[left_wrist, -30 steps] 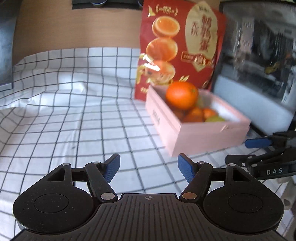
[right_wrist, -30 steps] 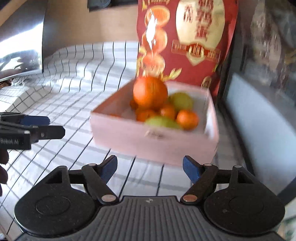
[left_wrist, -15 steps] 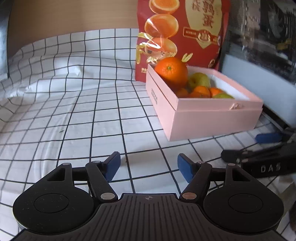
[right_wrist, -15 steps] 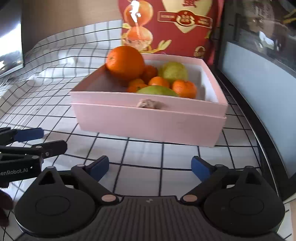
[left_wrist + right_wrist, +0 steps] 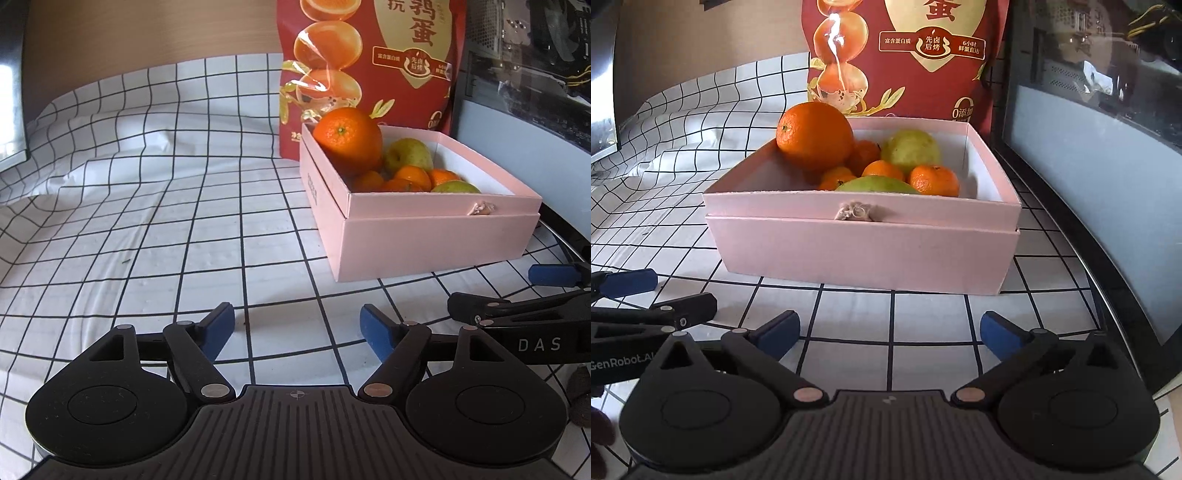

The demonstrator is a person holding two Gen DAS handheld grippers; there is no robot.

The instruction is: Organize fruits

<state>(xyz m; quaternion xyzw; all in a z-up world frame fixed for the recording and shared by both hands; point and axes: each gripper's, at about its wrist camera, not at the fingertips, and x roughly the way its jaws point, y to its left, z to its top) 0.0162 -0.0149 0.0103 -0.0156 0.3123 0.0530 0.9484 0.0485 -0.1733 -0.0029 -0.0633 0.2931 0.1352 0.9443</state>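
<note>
Seen from the left wrist, the left gripper [image 5: 297, 326] is held low over the checked tablecloth [image 5: 147, 221], its jaws opening with nothing but cloth between the blue pads. A pink cardboard box [image 5: 424, 240] is set ahead and to the right on the cloth, well apart from the pads. It is filled with fruit: a large orange [image 5: 349, 140] is propped high against the near-left wall, a yellow-green pear [image 5: 408, 153] lies behind it, and small mandarins [image 5: 412, 177] are packed lower down beside a green fruit [image 5: 456, 187] at the front wall. A torn patch [image 5: 482, 208] is seen on the box's upper rim. A red snack bag [image 5: 369, 62] printed with Chinese characters and pictures of halved eggs is stood just behind the box. At the right edge the right gripper [image 5: 517, 291] is visible, and "DAS" is read on its body.

From the right wrist, the right gripper [image 5: 888, 330] is likewise held low over the cloth, its jaws opening wide and holding nothing. The box [image 5: 864, 251] is directly ahead, near but not touched, with the orange [image 5: 814, 134] at its back-left corner, the pear [image 5: 910, 151] to the right, and mandarins [image 5: 934, 180] in front of it. Small Chinese print and "0" are shown on the bag [image 5: 905, 55]. On the left gripper [image 5: 650, 299], "GenRobot.AI" is read.
</note>
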